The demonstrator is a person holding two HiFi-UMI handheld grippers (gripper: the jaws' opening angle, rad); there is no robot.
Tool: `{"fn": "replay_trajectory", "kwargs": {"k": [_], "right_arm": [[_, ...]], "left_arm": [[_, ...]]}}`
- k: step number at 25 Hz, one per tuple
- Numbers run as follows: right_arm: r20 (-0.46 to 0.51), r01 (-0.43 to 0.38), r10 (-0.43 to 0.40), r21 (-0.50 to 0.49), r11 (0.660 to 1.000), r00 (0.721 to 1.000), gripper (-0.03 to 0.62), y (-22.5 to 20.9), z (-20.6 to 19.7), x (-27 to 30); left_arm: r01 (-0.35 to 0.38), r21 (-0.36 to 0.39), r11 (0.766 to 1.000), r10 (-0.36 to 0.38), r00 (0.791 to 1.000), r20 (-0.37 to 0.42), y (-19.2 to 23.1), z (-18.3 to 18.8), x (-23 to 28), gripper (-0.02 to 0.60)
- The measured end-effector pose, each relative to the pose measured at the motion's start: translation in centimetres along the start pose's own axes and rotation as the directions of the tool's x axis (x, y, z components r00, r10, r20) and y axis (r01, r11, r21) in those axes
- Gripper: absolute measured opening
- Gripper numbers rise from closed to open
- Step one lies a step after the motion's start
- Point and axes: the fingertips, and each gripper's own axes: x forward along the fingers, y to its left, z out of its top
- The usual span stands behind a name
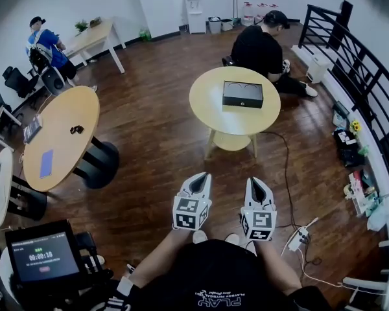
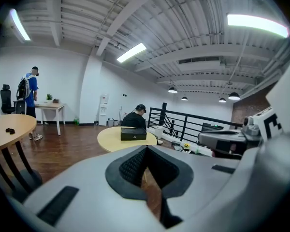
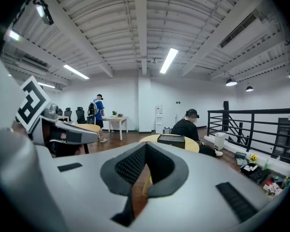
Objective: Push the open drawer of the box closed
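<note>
big wood floor [image 1: 155,148] fills most of the head view, with a black railing [image 1: 350,63] running along the right side. off to the left is a long oval tabletop [image 1: 61,135] with a blue sheet and a small dark thing on it. further ahead, roughly centre, sits the round pale tabletop [image 1: 211,105], and a person in black [image 1: 259,47] is seated on the floor just behind it. bottom left there's a dark screen [image 1: 42,256] showing a timer.

the 2 tools are held low in front of the person's body, side by side, well apart from the round tabletop. left tool [image 1: 198,180]: jaws pressed together at the tip with nothing between them (its own view shows just a thin slit with floor behind it). right tool [image 1: 254,183]: same deal, clenched and empty, pointing the same way.

the box [image 1: 242,94] is a flat black thing sitting on the far right part of the round tabletop, front face toward the camera. both tool views have it dead ahead but small, so i can't tell how far the drawer sticks out.
</note>
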Motion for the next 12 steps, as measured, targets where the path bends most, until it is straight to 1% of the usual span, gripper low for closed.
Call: {"fn": "replay_trajectory", "kwargs": {"k": [7,12], "right_arm": [[-0.009,-0.011,0.011,-0.012,1.0,1.0,0.005,-0.2,-1.2,-0.7],[0.0,-0.012,0.012,-0.021,1.0,1.0,0.005,-0.6,-0.7,0.2]], "left_arm": [[0.008,-0.01,1.0,-0.008,1.0,-0.011,-1.1,-1.3,0.2,-0.003],[0.008,-0.008,1.0,-0.008,1.0,-0.017,-0.8,-1.2,1.2,-0.003]]}}
